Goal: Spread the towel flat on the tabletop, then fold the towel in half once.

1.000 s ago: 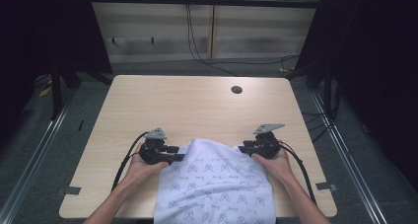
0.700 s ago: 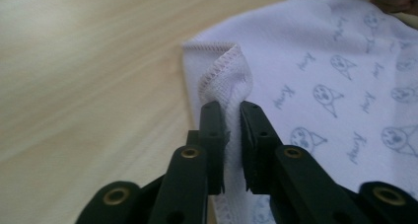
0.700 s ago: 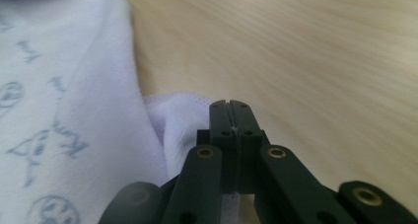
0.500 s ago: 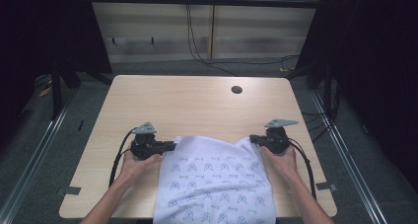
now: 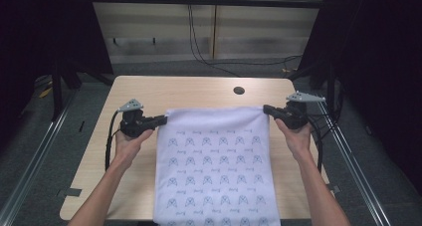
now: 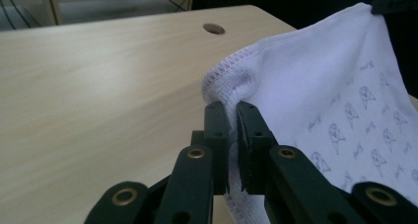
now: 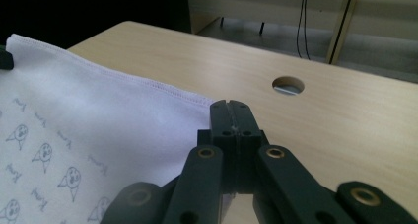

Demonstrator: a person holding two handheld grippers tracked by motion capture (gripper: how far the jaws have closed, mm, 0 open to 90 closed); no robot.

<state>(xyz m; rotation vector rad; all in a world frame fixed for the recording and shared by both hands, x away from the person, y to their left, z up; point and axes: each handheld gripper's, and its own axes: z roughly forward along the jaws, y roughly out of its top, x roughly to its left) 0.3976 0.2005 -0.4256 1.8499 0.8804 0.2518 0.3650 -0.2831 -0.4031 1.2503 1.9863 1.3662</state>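
Observation:
A white cloth printed with small blue figures hangs spread between my two grippers, its lower part draped over the table's near edge. My left gripper is shut on the cloth's top left corner; its jaws have just been closing, and the stitched hem is bunched between them. In the left gripper view the left gripper pinches that hem. My right gripper is shut on the top right corner. In the right gripper view the right gripper has its jaws pressed together on the cloth. The top edge runs taut above the table.
The light wooden table has a round cable hole near its far edge, beyond the cloth. Dark curtains flank both sides, and cables run along the wall behind. Each gripper's cable trails back beside the person's forearm.
Both grippers have risen and moved apart. The cloth, bunched between them before, is now drawn out flat with its top edge taut.

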